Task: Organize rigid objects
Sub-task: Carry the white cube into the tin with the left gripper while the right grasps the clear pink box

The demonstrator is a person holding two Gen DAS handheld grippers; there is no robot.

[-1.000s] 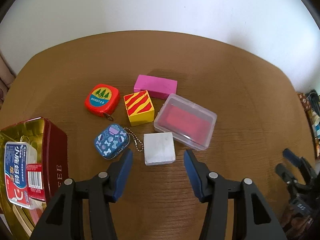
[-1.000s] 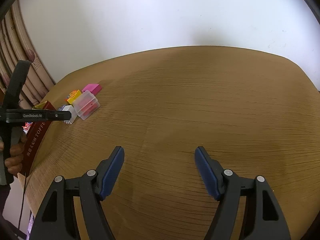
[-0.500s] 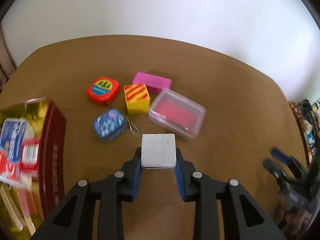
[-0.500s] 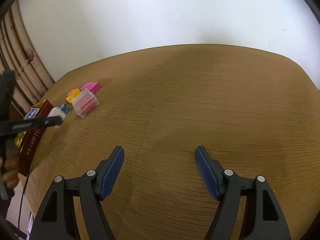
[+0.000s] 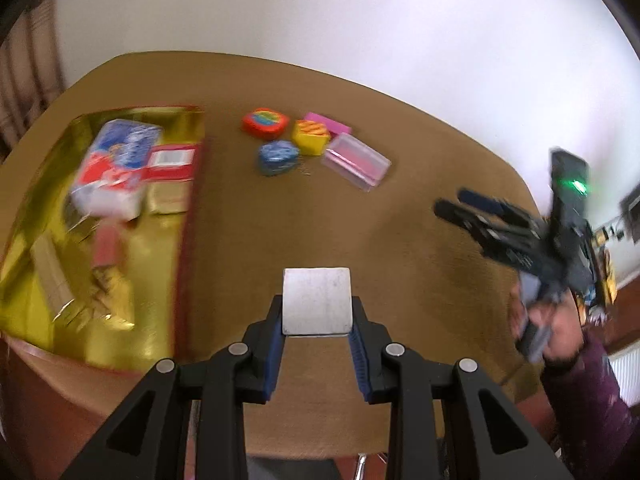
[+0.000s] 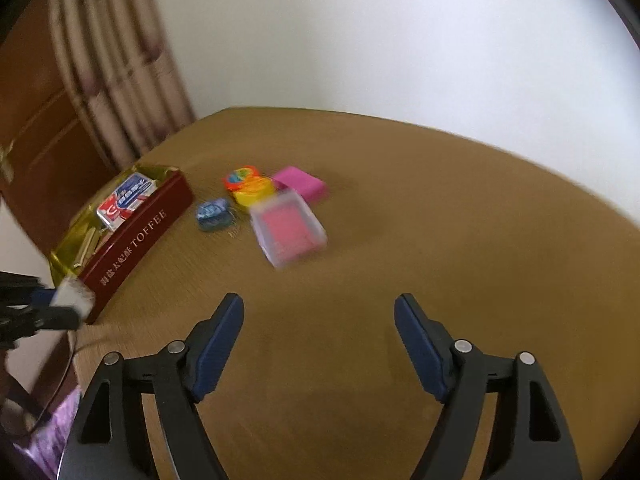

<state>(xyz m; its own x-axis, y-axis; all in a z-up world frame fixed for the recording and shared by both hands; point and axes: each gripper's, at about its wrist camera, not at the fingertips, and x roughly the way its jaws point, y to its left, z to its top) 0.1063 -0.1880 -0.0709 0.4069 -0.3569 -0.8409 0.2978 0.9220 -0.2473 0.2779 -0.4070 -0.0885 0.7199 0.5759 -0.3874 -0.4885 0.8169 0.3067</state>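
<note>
My left gripper [image 5: 317,320] is shut on a white block [image 5: 317,300] and holds it above the brown table, right of the open red toffee tin [image 5: 188,216]. The block also shows at the left edge of the right wrist view [image 6: 72,298], near the tin's near corner [image 6: 136,240]. On the table lie a red tape measure [image 5: 265,123], a yellow striped block [image 5: 311,137], a pink box [image 5: 326,122], a blue patterned tin [image 5: 277,156] and a clear case with a pink insert [image 5: 356,162]. My right gripper [image 6: 319,336] is open and empty above the table.
The tin's gold inside holds a blue-red-white packet [image 5: 116,164] and other small items. A curtain [image 6: 112,60] hangs behind the table's left end. The table edge [image 5: 280,452] runs close below my left gripper. The person's hand and sleeve [image 5: 576,364] are at the right.
My left gripper has lifted the white block and drawn it back, away from the group and nearer the tin. My right gripper has swung left toward the objects, still open.
</note>
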